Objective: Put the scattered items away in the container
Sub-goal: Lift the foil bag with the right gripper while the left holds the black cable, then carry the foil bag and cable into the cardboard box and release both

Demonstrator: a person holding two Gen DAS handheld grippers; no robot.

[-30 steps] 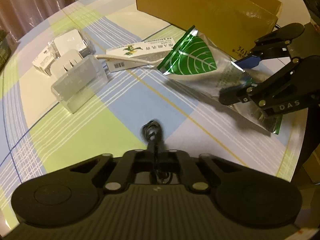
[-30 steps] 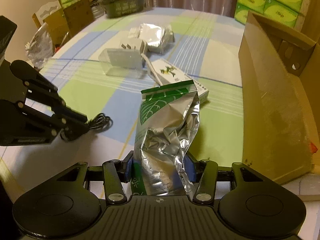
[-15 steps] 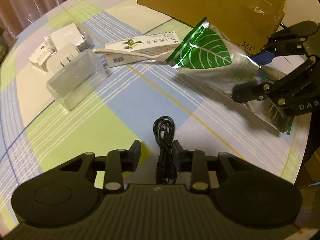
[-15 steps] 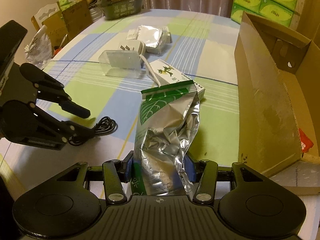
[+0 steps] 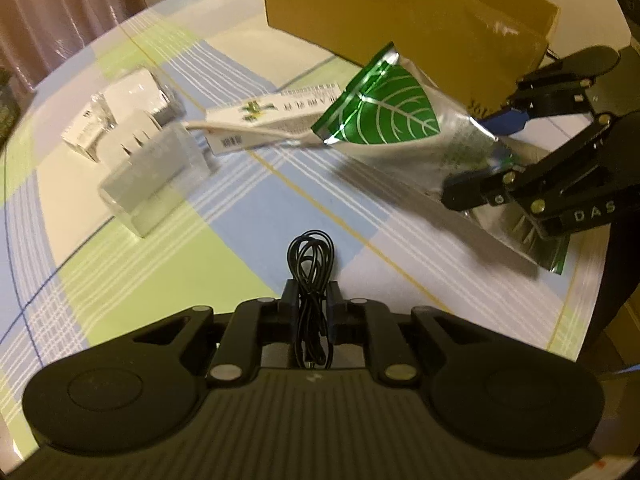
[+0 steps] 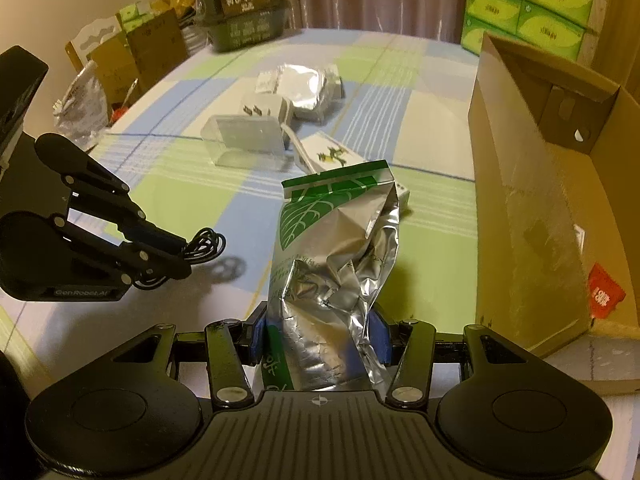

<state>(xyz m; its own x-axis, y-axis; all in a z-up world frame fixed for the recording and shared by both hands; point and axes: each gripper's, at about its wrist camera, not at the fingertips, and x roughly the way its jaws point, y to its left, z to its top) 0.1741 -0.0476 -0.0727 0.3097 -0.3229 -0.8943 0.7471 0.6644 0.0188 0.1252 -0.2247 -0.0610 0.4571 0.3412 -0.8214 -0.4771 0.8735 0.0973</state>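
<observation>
The left gripper (image 5: 311, 300) is closed on one coiled black cable (image 5: 311, 264), whose long axis runs along the fingers with its loop pointing away from the wrist camera. In the right wrist view the cable (image 6: 204, 246) hangs above the table (image 6: 188, 196), casting a shadow on the checked cloth. That gripper's body reads "GenRobot.AI".

The right gripper (image 6: 320, 334), marked "DAS" on its side, is clamped on the lower end of one silver foil pouch (image 6: 332, 256) with a green leaf print. The pouch (image 5: 404, 136) is held above the table, its long axis in line with the fingers and its green sealed top pointing toward the table's middle; its printing is too small to read.

Just beside the pouch, at the table's right edge, stands one open cardboard box (image 6: 532, 200) with a red packet (image 6: 604, 294) inside. Past the pouch top lies one long white carton (image 5: 276, 122) with a barcode and a green emblem. Further on sit a clear plastic case (image 5: 154, 176), a white plug adapter (image 6: 266, 110) and a foil-wrapped pack (image 6: 306, 90). At the far edge a dark box reads "HONGLU" upside down (image 6: 242, 4). Four green tissue packs (image 6: 528, 6) are stacked behind the cardboard box.
</observation>
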